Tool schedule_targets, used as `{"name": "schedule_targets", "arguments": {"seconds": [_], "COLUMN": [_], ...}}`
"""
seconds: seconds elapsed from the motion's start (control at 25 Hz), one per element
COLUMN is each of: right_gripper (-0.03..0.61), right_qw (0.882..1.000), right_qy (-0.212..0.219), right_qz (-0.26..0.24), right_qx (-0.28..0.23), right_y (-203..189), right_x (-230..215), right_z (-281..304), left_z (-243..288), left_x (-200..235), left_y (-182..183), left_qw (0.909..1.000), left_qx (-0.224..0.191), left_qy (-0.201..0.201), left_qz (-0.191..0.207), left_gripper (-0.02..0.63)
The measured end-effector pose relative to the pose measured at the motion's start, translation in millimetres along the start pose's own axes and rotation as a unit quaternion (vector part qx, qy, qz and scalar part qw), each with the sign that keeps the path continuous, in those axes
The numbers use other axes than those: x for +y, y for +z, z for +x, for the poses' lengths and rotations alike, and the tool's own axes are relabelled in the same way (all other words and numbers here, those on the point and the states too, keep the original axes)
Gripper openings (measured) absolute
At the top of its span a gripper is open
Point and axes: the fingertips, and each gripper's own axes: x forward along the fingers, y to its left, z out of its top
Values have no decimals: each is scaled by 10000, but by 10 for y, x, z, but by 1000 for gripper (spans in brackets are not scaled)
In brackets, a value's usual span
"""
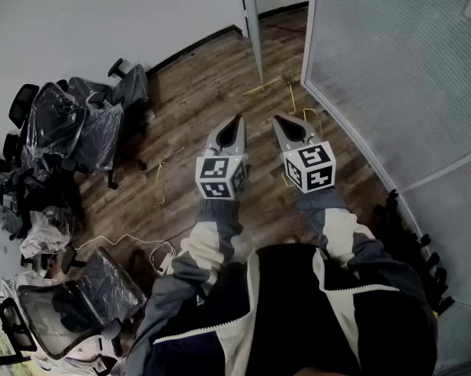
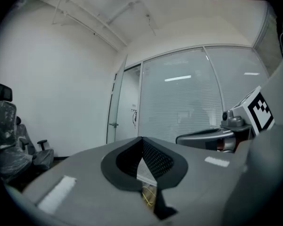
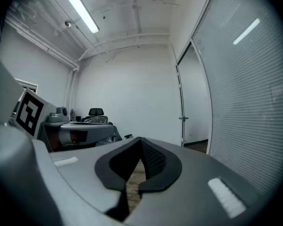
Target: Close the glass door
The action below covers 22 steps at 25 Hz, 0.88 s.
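2 grippers shut with nothing between the jaws: left gripper (image 1: 236, 121) and right gripper (image 1: 277, 119) side by side, about level, over the wood floor (image 1: 196, 100). Glass door (image 1: 255, 37) stands ahead, well apart from both, swung open and edge-on beside the frosted partition (image 1: 392, 69). Plastic-wrapped chairs (image 1: 70, 124) far left.
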Motion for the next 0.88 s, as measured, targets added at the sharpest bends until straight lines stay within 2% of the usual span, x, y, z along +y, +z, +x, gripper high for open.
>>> {"name": "schedule_targets", "arguments": {"seconds": [0.24, 0.48, 0.76, 0.88], "right_gripper": [2, 2, 5, 14], "right_qw": [9999, 9994, 9987, 9987], "right_qy": [111, 311, 491, 491], "right_qz": [-20, -122, 65, -53], "right_qx": [-25, -15, -105, -121], "right_y": [22, 38, 125, 120], "right_x": [-428, -512, -416, -311], "right_z": [-26, 23, 234, 390], "left_z": [287, 405, 420, 424], "left_x": [-199, -241, 32, 232], "left_y": [-63, -45, -35, -97], "left_qw": [9999, 9994, 9990, 9989], "left_qx": [6, -8, 59, -21], "left_qy": [137, 331, 432, 450], "left_qz": [-47, -29, -104, -135], "left_gripper": [3, 3, 3, 3]}}
